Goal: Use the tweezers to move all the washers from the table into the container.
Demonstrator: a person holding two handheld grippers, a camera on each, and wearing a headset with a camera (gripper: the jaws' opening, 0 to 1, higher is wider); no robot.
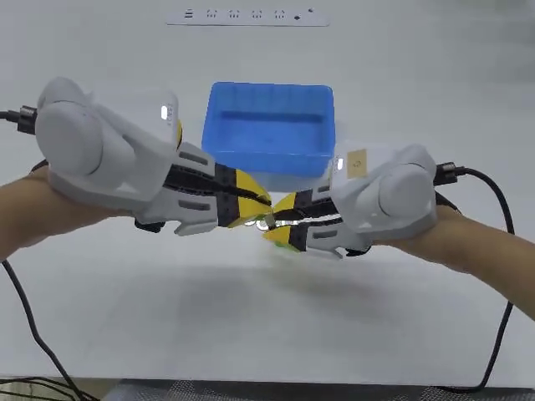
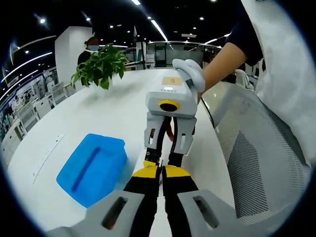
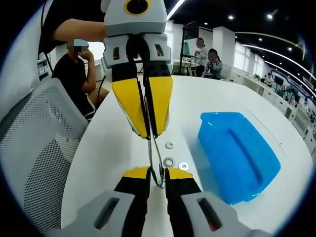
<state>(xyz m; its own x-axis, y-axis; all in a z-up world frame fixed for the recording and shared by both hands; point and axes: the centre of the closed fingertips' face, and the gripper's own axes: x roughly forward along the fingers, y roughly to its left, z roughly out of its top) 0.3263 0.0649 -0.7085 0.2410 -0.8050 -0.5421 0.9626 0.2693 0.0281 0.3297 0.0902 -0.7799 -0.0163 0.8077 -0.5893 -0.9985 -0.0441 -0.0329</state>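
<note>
Right in front of the blue container [image 1: 267, 154], over the white table [image 1: 251, 301], the two grippers meet nose to nose with the tweezers [image 3: 156, 160] strung between them. In the right gripper view, the left gripper [image 3: 148, 132] comes down from the top with its yellow jaws pinched narrow on the far end of the tweezers, so that one's definitely holding them. The right gripper [image 3: 158, 174] has its jaws set narrow on either side of the near end, but honestly I can't tell if they're actually pressing on the metal. Three washers [image 3: 169, 161] lie flat on the table just beside the tweezers, between them and the container, none inside it as far as I can see.
</note>
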